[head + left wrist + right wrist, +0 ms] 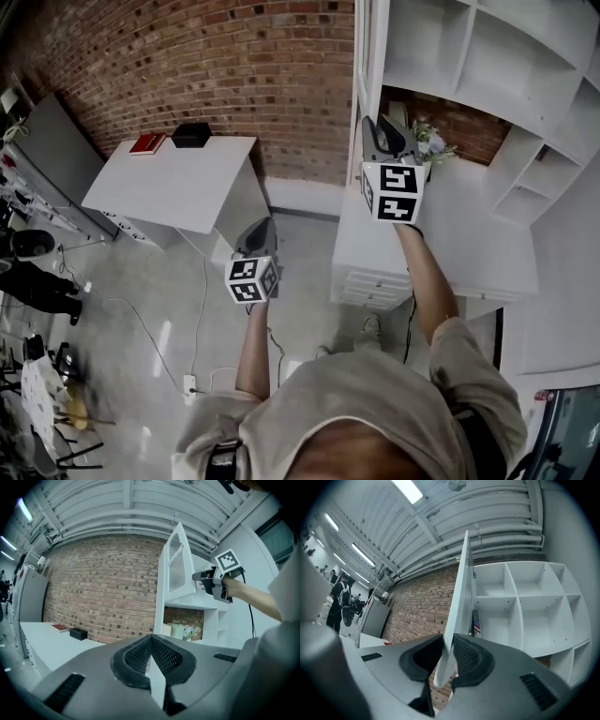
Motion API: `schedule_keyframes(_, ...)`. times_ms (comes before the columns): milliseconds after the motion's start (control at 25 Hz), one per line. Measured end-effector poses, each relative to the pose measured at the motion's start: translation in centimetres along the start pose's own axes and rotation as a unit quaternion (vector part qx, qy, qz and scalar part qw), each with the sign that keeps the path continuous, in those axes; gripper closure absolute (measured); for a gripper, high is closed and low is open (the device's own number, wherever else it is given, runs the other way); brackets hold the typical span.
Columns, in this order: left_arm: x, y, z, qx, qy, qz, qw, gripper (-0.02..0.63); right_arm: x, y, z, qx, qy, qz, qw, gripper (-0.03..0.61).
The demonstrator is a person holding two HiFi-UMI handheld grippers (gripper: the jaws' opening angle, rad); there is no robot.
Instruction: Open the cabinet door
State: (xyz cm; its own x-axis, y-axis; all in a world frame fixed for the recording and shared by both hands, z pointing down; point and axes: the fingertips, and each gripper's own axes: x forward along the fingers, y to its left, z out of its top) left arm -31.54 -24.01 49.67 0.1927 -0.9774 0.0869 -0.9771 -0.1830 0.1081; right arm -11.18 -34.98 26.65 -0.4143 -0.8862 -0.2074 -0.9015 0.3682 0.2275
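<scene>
Two grippers, one clamped on the door

At 10 o'clock in the head view, a white table (178, 187) carries a red book (147, 142) and a black box (191, 134). Near centre, the left gripper (257, 230) hangs over the floor, its fingers pressed together on nothing. At 1 o'clock, the right gripper (377, 129) pinches the white cabinet door (459, 597) (swung out, seen edge-on), seemingly near its bottom corner. White shelves (473, 42) stand at 2 o'clock.
</scene>
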Motion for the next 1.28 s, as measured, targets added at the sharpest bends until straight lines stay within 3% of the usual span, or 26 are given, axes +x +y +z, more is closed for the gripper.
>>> schedule_keyframes(520, -0.4, 0.8, -0.3, -0.002, -0.004, 0.003, 1.0000, 0.588, 1.0, 3.9, 0.3, -0.001, -0.006, 0.037, 0.999, 0.503)
schedule_keyframes(840, 0.3, -0.1, -0.2, -0.005, -0.006, 0.004, 1.0000, 0.588, 0.4, 5.2, 0.1, -0.014, -0.012, 0.054, 0.998, 0.566)
schedule_keyframes(1280, 2.2, -3.0, 0.3, 0.010, 0.011, -0.003, 0.9999, 0.588, -2.5, 1.6, -4.2, 0.015, -0.011, 0.062, 0.998, 0.566)
